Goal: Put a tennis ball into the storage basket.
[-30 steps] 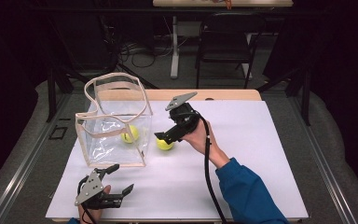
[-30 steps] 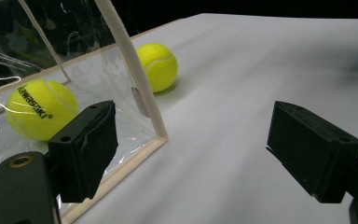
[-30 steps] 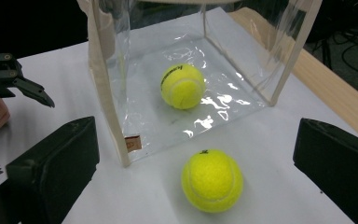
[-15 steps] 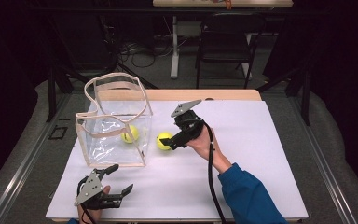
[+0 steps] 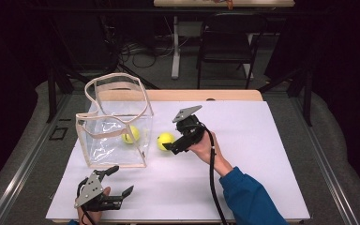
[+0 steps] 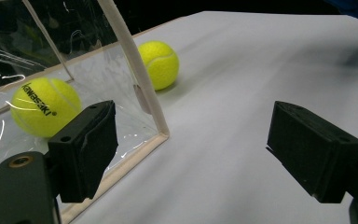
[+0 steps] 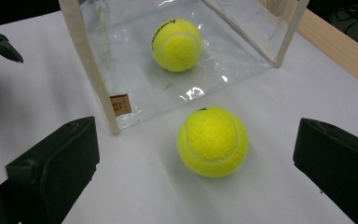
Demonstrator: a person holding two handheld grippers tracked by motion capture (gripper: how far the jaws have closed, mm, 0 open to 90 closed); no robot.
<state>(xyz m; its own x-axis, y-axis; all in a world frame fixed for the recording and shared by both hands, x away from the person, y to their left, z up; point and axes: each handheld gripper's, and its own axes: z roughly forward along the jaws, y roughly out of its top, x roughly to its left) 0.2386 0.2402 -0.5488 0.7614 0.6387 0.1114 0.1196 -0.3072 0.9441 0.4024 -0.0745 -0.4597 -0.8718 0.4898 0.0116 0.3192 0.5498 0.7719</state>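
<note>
Tennis ball [image 5: 165, 140]: high view, on white worktop [image 5: 243, 159] just outside clear bag [image 5: 115, 124]; second ball [image 5: 130, 134] inside.
Left gripper view: left claw [image 6: 193, 156] released, beside bag corner.
Right gripper view: right claw [image 7: 196, 175] released, jaws flanking loose ball.
Room: dark, chair [image 5: 227, 40] behind.

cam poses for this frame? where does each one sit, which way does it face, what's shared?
High view: above the person's side, facing forward and down on the table; shows both hands, the left gripper and the right gripper.
Left gripper view: rides the left gripper, looks along its open fingers at the clear bag.
Right gripper view: rides the right gripper, looks down at the loose ball.
Shared: all three show the bag and both tennis balls.
</note>
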